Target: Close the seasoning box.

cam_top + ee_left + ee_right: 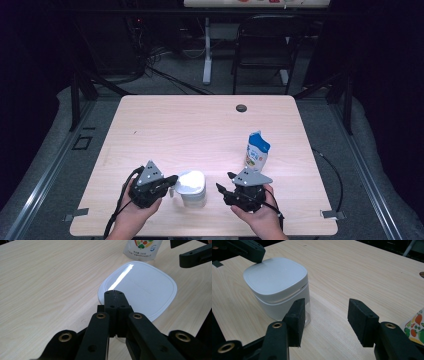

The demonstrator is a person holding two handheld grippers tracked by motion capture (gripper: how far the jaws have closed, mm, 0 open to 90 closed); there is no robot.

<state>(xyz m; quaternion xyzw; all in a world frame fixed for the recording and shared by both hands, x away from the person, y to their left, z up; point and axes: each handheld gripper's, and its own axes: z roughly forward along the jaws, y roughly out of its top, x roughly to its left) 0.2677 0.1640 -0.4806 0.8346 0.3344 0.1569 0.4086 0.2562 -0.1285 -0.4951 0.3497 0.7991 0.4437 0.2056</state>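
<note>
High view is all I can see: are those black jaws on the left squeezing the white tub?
Observer: No. The left gripper has its jaws shut on each other, with the tips over the edge of the lid of the white tub. Nothing is between them.
Operator: And the other one?
Observer: The right gripper has its jaws open with nothing between them. The tub stands off to one side, just beyond one jaw.
Operator: What's printed on that pouch?
Observer: The pouch shows pictures of fruit and vegetables.
</note>
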